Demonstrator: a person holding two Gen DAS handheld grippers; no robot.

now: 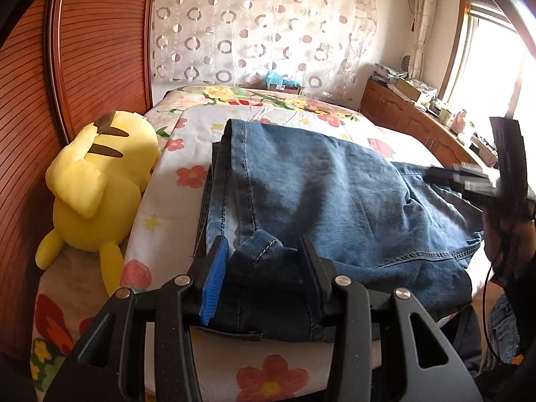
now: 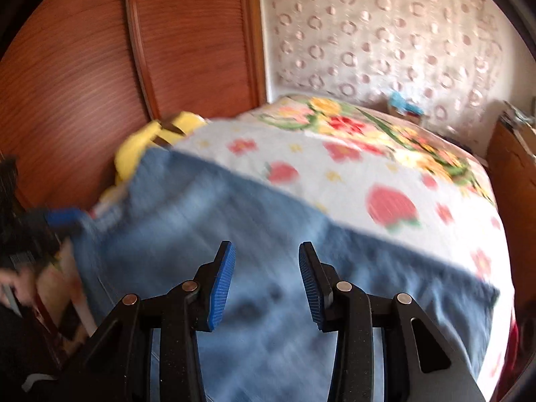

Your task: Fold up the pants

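Observation:
Blue denim pants (image 1: 318, 194) lie folded on the floral bedspread (image 1: 187, 140), leg hems toward the far left. My left gripper (image 1: 264, 251) has a bunched denim edge between its jaws at the near side; the jaws stand fairly wide around the cloth. My right gripper (image 2: 266, 251) is open and empty, hovering just above the pants (image 2: 254, 234); that view is motion-blurred. It shows blurred at the right in the left wrist view (image 1: 469, 177). The left gripper appears at the left edge of the right wrist view (image 2: 50, 221).
A yellow plush toy (image 1: 97, 187) lies at the bed's left edge against the wooden wardrobe (image 1: 83, 50). A wooden cabinet (image 1: 412, 117) with clutter stands at the right under the window. A patterned curtain (image 1: 261, 26) hangs behind the bed.

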